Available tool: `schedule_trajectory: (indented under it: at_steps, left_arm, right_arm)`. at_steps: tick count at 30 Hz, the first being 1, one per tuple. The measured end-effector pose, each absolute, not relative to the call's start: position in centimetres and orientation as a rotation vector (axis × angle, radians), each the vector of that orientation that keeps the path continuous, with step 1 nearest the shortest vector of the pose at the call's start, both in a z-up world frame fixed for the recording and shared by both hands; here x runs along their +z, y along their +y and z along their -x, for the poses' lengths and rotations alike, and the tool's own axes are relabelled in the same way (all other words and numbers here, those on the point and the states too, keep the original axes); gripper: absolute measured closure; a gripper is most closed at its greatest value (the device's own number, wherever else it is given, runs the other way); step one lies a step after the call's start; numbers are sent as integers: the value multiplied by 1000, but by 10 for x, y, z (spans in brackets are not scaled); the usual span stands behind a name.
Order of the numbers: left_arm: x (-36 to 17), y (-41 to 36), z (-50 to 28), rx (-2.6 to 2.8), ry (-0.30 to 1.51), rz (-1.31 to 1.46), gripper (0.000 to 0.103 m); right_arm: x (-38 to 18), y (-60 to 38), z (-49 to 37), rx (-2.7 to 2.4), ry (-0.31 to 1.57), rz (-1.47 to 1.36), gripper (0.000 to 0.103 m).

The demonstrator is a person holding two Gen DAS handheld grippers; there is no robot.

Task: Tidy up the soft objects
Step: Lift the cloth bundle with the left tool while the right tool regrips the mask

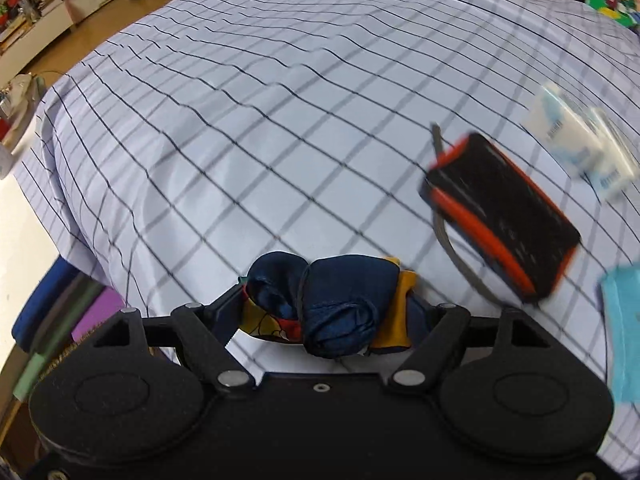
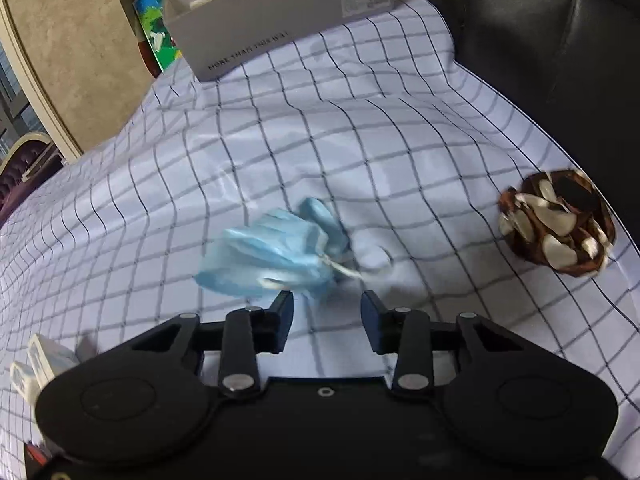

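We hold a rolled bundle of dark blue cloth with yellow and red patches [image 1: 328, 312] in the left gripper [image 1: 332, 316]; its jaws press on the bundle from both sides, just above the checked sheet [image 1: 240, 140] at the near edge. To the right of it lies a black pouch with orange trim and a grey strap [image 1: 500, 216], and farther right a white packet [image 1: 576, 140], both blurred. At the far right edge we see a piece of light blue material [image 1: 622, 328].

In the right wrist view, a crumpled light blue face mask [image 2: 276, 252] lies on the sheet just beyond the right gripper [image 2: 326, 320]. Its jaws stand apart with nothing between them. A brown and white scrunchie [image 2: 558, 226] lies well to the right, and a grey box [image 2: 280, 12] stands far behind.
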State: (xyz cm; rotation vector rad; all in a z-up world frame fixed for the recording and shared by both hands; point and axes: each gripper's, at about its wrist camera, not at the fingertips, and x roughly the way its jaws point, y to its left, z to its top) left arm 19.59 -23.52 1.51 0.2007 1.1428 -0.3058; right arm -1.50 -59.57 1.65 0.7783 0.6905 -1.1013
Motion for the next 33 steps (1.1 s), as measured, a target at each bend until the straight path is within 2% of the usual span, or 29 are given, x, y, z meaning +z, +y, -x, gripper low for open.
schedule_trajectory:
  at_steps: [6,10,12,14,15,16,17,19,22,30,31,33]
  left_arm:
    - [14,-230,-169,-325,1151,-203,29]
    - [13,-227,-154,-338,1156,-207,29]
    - [14,-225,-150,-349,1163,-192,29]
    - [13,-228,-146,-351,1161,-183,29]
    - [13,-230,-145,-353,1158,-184,29]
    - [12,-233,-142,-355,1157,-188,29]
    - [12,-235,-140,-355,1159,-194,29]
    - [12,-241,-135,-360,1154,-208,29]
    - [14,-249,-127,-385,1144,-219,29]
    - [15,-263,-115,-434,1151,-226,29]
    - [15,-264,-114,-433,1148,-230,29]
    - [15,-263,-114,-432,1145,-233,29]
  right_arm:
    - [8,-584,59,-1057,754,-808,73]
    - [7,-576,83,-1039,772,-814,73]
    - [16,-578,86,-1041,743,-789,61]
    - [28,-587,78,-1028,717,-761,32]
    - [33,-592,71,-1007,706,-756,25]
    - [37,-598,63,-985,696,-757,11]
    - [39,-605,52,-970,691,-760,7]
    - [42,-621,31,-938,702,-760,7]
    - [39,-644,-3,-885,746,-771,0]
    - [11,-679,-54,-843,879,-876,0]
    - [9,-680,-57,-851,900,-875,1]
    - [2,-683,-60,-876,936,-869,9]
